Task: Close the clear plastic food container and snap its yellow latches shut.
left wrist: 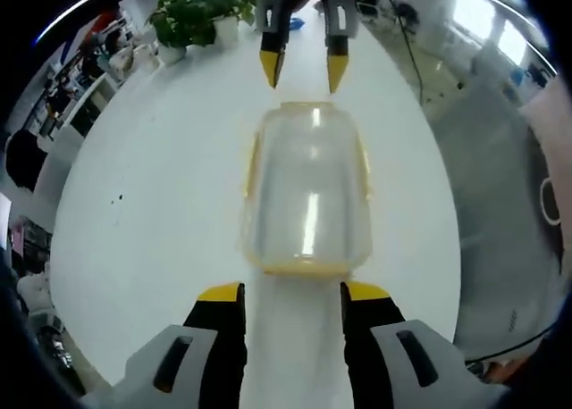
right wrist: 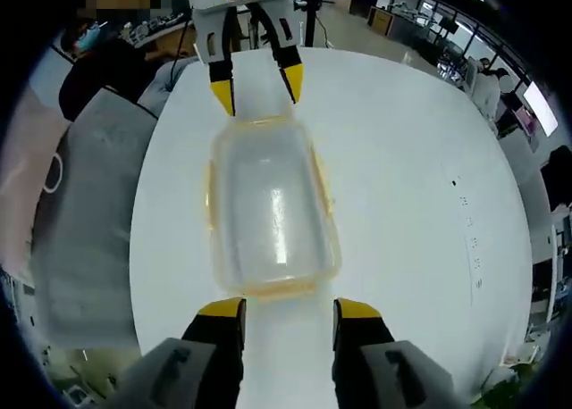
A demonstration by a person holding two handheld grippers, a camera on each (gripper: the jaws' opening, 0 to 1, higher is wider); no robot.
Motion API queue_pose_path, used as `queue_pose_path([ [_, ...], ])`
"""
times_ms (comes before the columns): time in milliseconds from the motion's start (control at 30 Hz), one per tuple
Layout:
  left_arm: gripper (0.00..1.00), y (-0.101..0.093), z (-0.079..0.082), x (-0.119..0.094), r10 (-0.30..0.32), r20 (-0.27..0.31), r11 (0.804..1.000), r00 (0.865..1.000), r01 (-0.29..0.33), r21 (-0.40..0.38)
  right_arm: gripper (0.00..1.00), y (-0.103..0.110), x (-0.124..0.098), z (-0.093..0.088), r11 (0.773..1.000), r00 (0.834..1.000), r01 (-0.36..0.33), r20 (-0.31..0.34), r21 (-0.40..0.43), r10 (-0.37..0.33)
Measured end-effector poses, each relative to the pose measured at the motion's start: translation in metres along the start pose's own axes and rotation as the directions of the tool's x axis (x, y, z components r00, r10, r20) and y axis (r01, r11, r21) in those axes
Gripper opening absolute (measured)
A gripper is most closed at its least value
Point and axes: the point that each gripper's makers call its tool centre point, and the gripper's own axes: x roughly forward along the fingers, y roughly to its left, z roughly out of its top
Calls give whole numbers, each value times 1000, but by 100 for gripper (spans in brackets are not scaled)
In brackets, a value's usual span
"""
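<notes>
White round table (left wrist: 161,212) in an open office, with a potted plant (left wrist: 192,18) at its far edge, served as the work surface. At its middle the container (left wrist: 307,190) was set, lid on, lengthwise between the two grippers. The left gripper (left wrist: 292,295) was held at one short end, jaws parted and empty, just short of the yellow end latch (left wrist: 304,268); the right gripper (right wrist: 288,309) was held likewise at the opposite end, jaws apart and gripping nothing. Each gripper was seen in the other's view beyond the far end of the container. This facing arrangement was judged to allow both end latches to be pressed at once. Nothing could be seen inside the clear walls; the container appeared empty. Whether the side latches (right wrist: 322,181) were snapped could not be told.
</notes>
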Motion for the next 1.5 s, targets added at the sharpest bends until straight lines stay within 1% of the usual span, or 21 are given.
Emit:
queue_pose_path([
  [100, 36, 4, 6, -4, 7, 36, 1000, 999, -7, -5, 36, 0, 1, 7, 1000, 1000, 8, 17, 14, -8],
  [133, 34, 6, 11, -4, 18, 69, 999, 997, -15, -42, 36, 1, 1, 11, 1000, 1000, 10, 30, 20, -10],
  [200, 33, 8, 16, -3, 18, 106, 995, 994, -6, -103, 36, 4, 3, 16, 1000, 999, -2, 46, 30, 0],
  [333, 32, 8, 24, -1, 24, 130, 994, 991, -10, -105, 36, 7, 6, 22, 1000, 998, -10, 55, 23, 8],
  [400, 31, 4, 29, 0, 8, 150, 994, 989, 9, -111, 36, 4, 7, 26, 1000, 998, 1, 64, 26, -3],
  [433, 31, 1, 33, 1, -6, 171, 993, 985, 27, -119, 36, 4, 8, 28, 999, 997, 1, 73, 33, -4],
  [600, 30, -3, 49, 8, -8, 249, 983, 968, 53, -176, 36, 8, 13, 38, 998, 993, -24, 115, 57, 17],
  [633, 29, -3, 53, 8, -10, 268, 983, 963, 58, -173, 36, 10, 15, 39, 998, 992, -32, 121, 60, 25],
  [667, 29, -4, 59, 9, -9, 300, 981, 954, 67, -183, 36, 12, 17, 41, 997, 991, -45, 130, 67, 36],
  [767, 29, -4, 63, 12, -19, 306, 976, 952, 83, -199, 37, 12, 22, 42, 996, 989, -49, 141, 80, 38],
  [933, 32, -9, 65, 22, -38, 304, 974, 952, 103, -203, 37, 10, 25, 40, 996, 991, -45, 130, 79, 34],
  [1033, 43, -13, 64, 29, -35, 294, 974, 955, 99, -205, 37, 9, 25, 41, 995, 990, -35, 143, 90, 22],
  [1067, 46, -13, 63, 32, -32, 289, 975, 957, 94, -202, 37, 8, 25, 41, 995, 989, -33, 148, 93, 19],
  [1100, 45, -14, 62, 33, -29, 282, 975, 959, 89, -203, 37, 8, 25, 41, 995, 988, -31, 153, 97, 16],
  [1133, 44, -10, 69, 33, -11, 320, 983, 947, 69, -169, 37, 8, 25, 41, 995, 988, -29, 155, 98, 13],
  [1167, 44, -12, 67, 33, -14, 306, 977, 952, 79, -200, 37, 8, 25, 41, 995, 988, -27, 156, 95, 11],
  [1200, 44, -13, 67, 33, -13, 307, 973, 952, 83, -215, 37, 9, 26, 41, 996, 988, -21, 155, 85, 8],
  [1267, 43, -15, 72, 34, -17, 337, 967, 941, 101, -234, 38, 9, 28, 43, 999, 987, -4, 161, 50, -4],
  [1333, 42, -14, 75, 34, -5, 356, 962, 934, 102, -255, 38, 9, 29, 45, 999, 987, 4, 162, 41, -11],
  [1400, 42, -14, 75, 35, -3, 359, 961, 933, 102, -257, 38, 9, 29, 46, 999, 987, 3, 163, 39, -10],
  [1500, 53, -27, 80, 35, -56, 375, 971, 925, 139, -196, 38, 9, 30, 51, 1000, 983, -2, 182, 25, -3],
])
